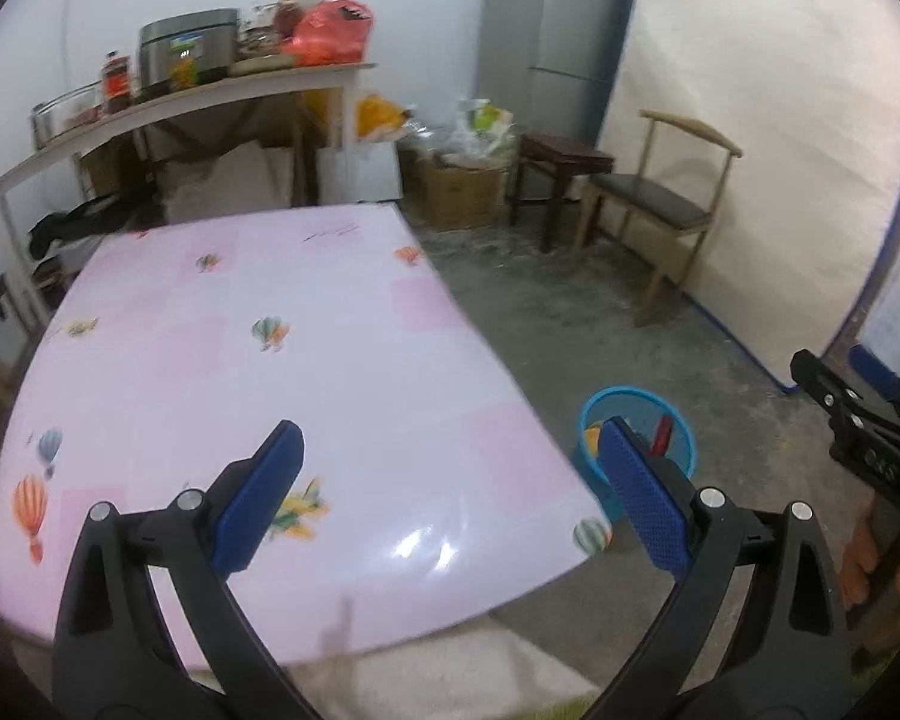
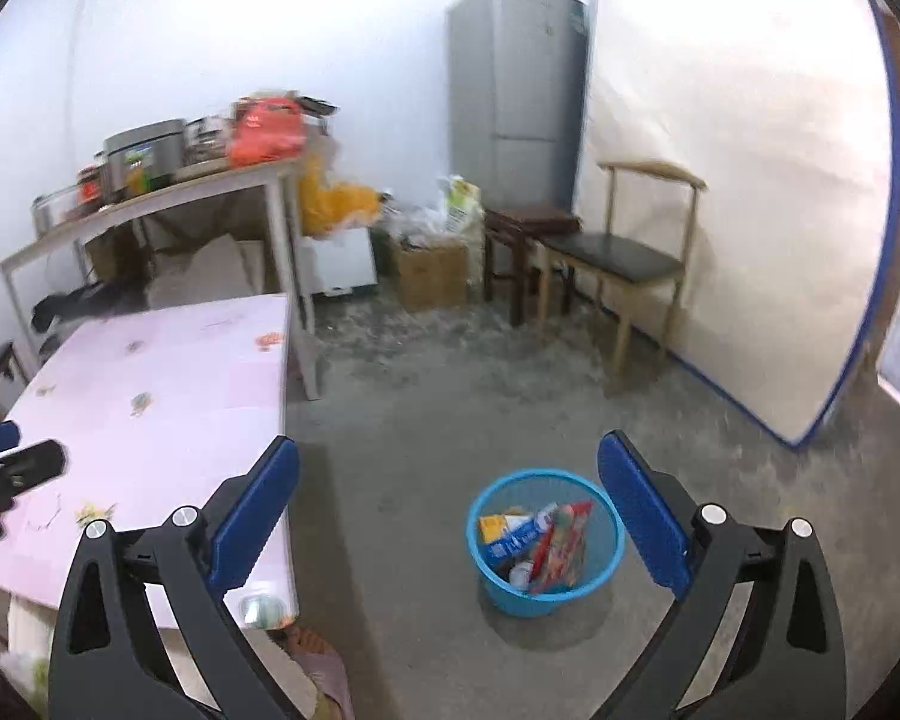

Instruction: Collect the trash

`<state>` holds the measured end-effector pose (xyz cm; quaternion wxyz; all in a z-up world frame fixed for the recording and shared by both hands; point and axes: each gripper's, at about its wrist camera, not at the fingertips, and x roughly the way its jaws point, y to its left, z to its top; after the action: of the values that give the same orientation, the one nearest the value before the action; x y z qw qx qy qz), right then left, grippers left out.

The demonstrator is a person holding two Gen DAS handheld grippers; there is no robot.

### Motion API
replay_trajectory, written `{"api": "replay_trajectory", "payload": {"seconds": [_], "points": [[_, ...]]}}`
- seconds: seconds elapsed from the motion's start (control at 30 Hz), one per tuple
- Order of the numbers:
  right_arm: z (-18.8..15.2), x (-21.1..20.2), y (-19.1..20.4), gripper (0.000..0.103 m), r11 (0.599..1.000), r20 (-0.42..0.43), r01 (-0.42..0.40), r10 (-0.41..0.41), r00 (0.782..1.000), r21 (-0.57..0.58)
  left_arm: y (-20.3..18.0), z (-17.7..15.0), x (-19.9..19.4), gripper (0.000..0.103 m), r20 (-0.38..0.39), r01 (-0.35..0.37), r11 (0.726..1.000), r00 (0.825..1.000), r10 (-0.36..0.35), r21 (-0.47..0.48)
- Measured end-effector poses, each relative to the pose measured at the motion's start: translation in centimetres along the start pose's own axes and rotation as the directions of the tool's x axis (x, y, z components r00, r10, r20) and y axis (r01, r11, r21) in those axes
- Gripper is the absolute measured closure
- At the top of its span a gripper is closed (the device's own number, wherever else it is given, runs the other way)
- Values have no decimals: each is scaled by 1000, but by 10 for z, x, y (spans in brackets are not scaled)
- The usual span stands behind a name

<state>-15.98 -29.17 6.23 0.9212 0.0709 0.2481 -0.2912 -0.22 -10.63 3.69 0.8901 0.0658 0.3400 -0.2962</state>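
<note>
Trash (image 2: 540, 546) sits in the blue mesh bin (image 2: 609, 564) on the concrete floor (image 2: 426, 420), just off the table's corner: cartons & wrappers, labels too small to read. Right gripper (image 2: 450, 510) spread wide w/ nothing between the pads; bin lies below & between its fingers, well apart. Left gripper (image 1: 450, 486) also wide open, empty, over the pink balloon-print tabletop (image 1: 210, 372); from there the right finger hides part of the bin. Table edge & a foot under it cut off at frame bottom. Farther: wooden chair (image 2: 624, 252), dark stool, cardboard box w/ bags, cluttered shelf table, grey fridge (image 2: 510, 90), mattress leaning on the wall. Shelf items blurred.
</note>
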Motion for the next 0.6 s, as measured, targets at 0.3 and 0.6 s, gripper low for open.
{"api": "replay_trajectory", "payload": {"seconds": [0.3,0.6], "points": [[-29,0,58,6,999,-125,-14,9,992,-39,45,-28,-12,8,-111,-258,956,964,243,-140],[-40,10,58,6,991,-184,95,-111,977,-97,61,-38,-3,8,-177,-356,920,928,327,-166]]}}
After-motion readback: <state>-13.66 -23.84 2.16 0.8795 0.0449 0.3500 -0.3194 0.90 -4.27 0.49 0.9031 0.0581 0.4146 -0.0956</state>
